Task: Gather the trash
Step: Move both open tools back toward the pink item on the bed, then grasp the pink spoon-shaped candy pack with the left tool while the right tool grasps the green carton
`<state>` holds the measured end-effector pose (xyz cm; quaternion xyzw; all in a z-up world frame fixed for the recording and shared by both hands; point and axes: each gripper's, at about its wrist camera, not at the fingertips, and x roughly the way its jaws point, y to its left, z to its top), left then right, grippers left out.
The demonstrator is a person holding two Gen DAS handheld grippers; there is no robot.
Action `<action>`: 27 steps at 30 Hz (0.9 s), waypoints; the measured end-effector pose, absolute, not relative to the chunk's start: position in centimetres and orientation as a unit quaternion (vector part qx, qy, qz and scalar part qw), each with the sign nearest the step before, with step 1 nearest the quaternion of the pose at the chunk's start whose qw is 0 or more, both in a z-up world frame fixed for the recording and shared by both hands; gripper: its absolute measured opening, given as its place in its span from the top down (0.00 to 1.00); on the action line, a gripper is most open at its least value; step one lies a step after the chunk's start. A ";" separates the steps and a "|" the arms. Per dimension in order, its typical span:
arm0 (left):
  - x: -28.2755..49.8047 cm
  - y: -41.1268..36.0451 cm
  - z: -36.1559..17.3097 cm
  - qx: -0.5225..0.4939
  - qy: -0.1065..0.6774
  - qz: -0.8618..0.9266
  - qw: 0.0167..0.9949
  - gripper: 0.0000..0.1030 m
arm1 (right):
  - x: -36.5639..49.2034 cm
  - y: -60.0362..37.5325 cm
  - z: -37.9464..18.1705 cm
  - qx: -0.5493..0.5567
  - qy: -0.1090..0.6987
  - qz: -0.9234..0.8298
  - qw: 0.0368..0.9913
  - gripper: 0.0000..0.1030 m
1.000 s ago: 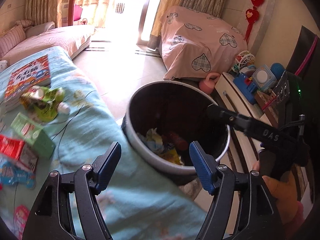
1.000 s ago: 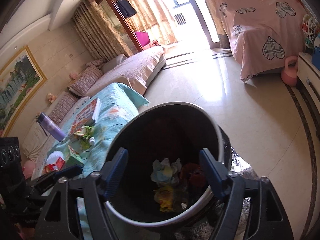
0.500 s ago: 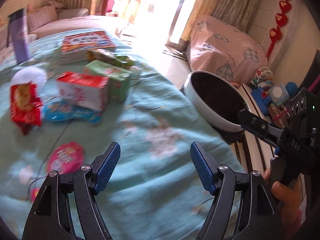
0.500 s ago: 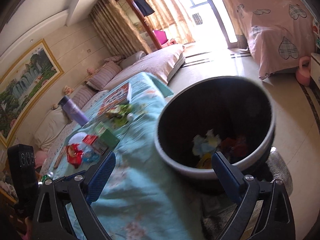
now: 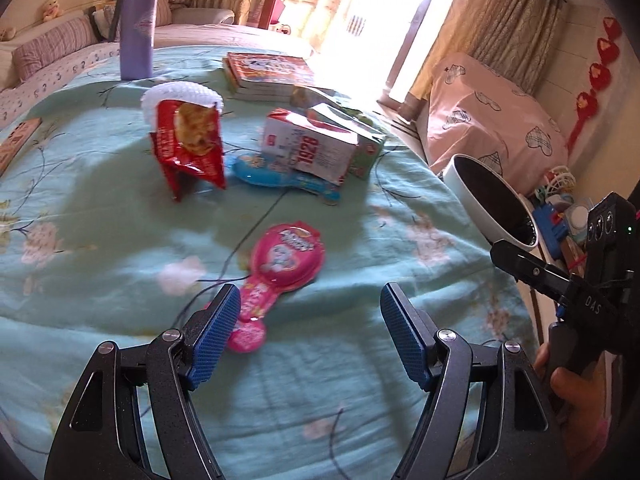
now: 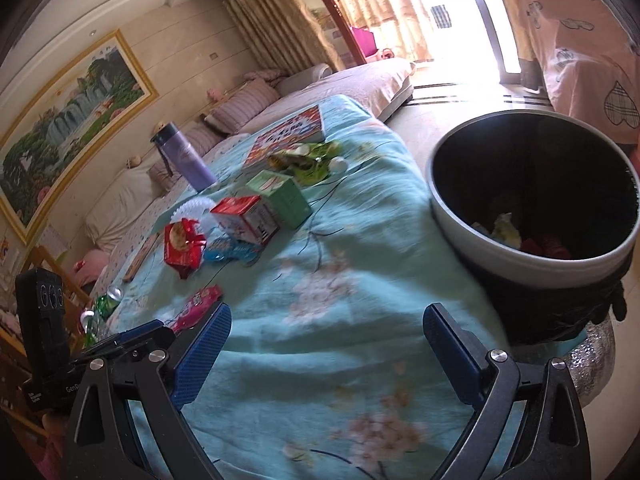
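My left gripper (image 5: 310, 332) is open and empty, low over the teal tablecloth (image 5: 100, 208), just short of a pink candy wrapper (image 5: 280, 268). Beyond it lie a red snack bag (image 5: 188, 144), a blue wrapper (image 5: 276, 174), a red-and-white carton (image 5: 312, 146) and a green carton (image 5: 368, 148). My right gripper (image 6: 326, 344) is open and empty over the cloth, left of the white-rimmed trash bin (image 6: 532, 200), which holds crumpled trash. The bin also shows in the left wrist view (image 5: 488, 196).
A purple flask (image 5: 138, 28), a white paper cup liner (image 5: 180, 94) and a stack of books (image 5: 268, 74) stand farther back. A green crumpled wrapper (image 6: 308, 160) lies near the books. Green cans (image 6: 102, 308) sit at the table's left edge. A sofa runs behind.
Both grippers have swung left, away from the bin and towards the trash on the table. The left one has come close to the pink wrapper. Both stay open.
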<state>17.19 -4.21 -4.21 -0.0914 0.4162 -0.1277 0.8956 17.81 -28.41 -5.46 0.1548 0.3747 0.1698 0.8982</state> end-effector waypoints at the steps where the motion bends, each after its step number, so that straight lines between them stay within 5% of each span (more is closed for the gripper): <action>1: 17.1 -4.0 -4.2 -0.090 0.416 -0.127 0.896 0.28 | 17.9 -28.0 -5.5 0.150 0.376 0.174 0.897 0.05; 15: 18.8 -2.6 -5.1 -0.030 0.445 -0.133 0.885 0.28 | 21.4 -24.3 -5.5 0.090 0.390 0.208 0.892 0.06; 22: 20.9 -4.7 -6.1 0.019 0.461 -0.136 0.877 0.29 | 25.4 -23.4 -5.6 0.057 0.397 0.208 0.892 0.22; 25: 21.7 -5.2 -6.6 0.031 0.460 -0.133 0.877 0.31 | 27.6 -22.9 -5.7 0.049 0.401 0.210 0.890 0.26; 27: 21.9 -5.4 -6.5 0.036 0.455 -0.132 0.880 0.46 | 28.9 -22.3 -5.8 0.040 0.401 0.213 0.890 0.26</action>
